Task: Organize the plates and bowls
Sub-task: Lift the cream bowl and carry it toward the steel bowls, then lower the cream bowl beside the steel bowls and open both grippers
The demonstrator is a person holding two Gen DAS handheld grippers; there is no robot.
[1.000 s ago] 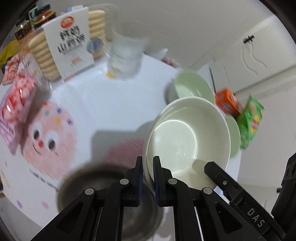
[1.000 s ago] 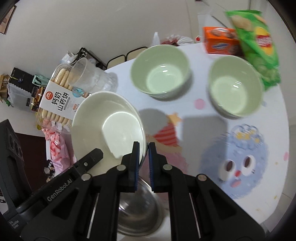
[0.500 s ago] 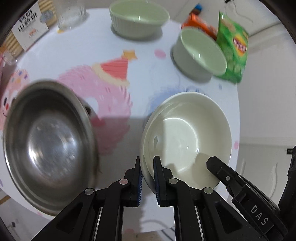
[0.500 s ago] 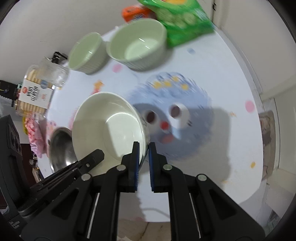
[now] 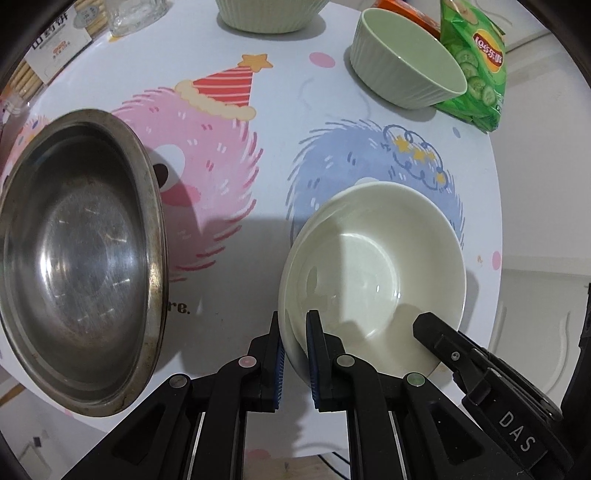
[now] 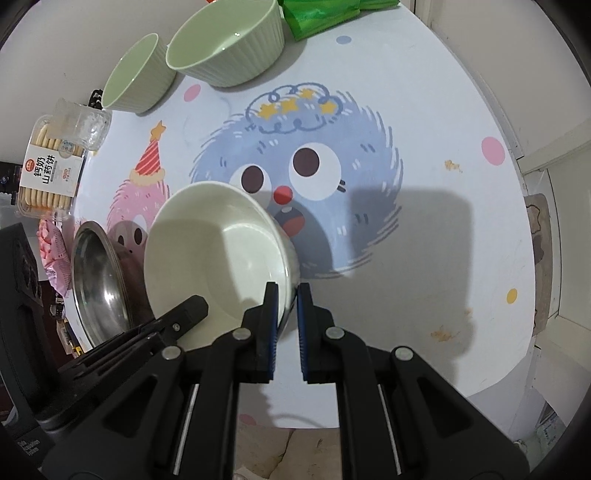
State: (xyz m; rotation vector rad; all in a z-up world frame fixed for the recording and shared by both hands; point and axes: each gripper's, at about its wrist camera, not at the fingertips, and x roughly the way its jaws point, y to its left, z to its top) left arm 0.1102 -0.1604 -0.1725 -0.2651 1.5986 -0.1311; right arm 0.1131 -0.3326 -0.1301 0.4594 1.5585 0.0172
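Both grippers hold one stack of white bowls (image 5: 373, 266) by opposite rims, above the round cartoon-print table (image 5: 288, 110). My left gripper (image 5: 293, 332) is shut on the stack's left rim. My right gripper (image 6: 284, 299) is shut on the right rim of the same stack (image 6: 218, 251), which hangs over the blue monster print. A steel bowl (image 5: 77, 258) sits to the left on the table; it also shows in the right wrist view (image 6: 99, 280). Two green ribbed bowls (image 5: 402, 62) (image 5: 269, 14) stand at the far side.
A green chip bag (image 5: 476, 62) and an orange box (image 5: 406, 14) lie behind the green bowls. A biscuit pack (image 6: 48, 166) and a clear glass (image 6: 88, 125) stand at the far left. Pink snack packets (image 6: 55, 254) lie by the steel bowl. The table's near edge is close.
Both grippers carried the white bowl stack rightward, away from the steel bowl, to over the blue monster print and lower toward the table. Both grips stayed shut.
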